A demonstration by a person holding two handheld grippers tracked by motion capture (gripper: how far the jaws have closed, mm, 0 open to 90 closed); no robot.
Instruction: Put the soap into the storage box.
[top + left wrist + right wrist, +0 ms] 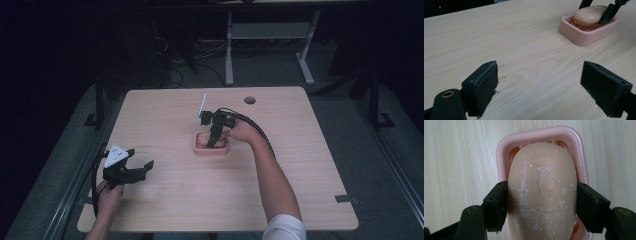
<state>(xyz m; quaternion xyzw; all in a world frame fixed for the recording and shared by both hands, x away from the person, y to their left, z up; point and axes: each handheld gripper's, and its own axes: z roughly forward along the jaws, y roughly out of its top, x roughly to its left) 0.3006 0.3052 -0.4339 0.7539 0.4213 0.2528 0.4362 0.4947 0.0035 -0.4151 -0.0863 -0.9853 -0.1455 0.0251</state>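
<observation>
A pink soap dish point(211, 148) point(586, 35) point(504, 150) sits near the middle of the wooden table. An oval beige bar of soap point(541, 190) point(589, 14) lies in it. My right gripper point(214, 142) point(541, 202) points down into the dish, and both black pads press on the bar's two long sides. At the table's front left corner, my left gripper point(141, 167) point(540, 86) hovers low over the bare wood, well apart from the dish, with its jaws spread wide and nothing between them.
The table point(165, 190) has a round grommet hole point(250, 100) near its far edge. A white marker stick point(201, 106) stands up from my right gripper. Desk legs point(229, 50) stand on the dark floor beyond the table.
</observation>
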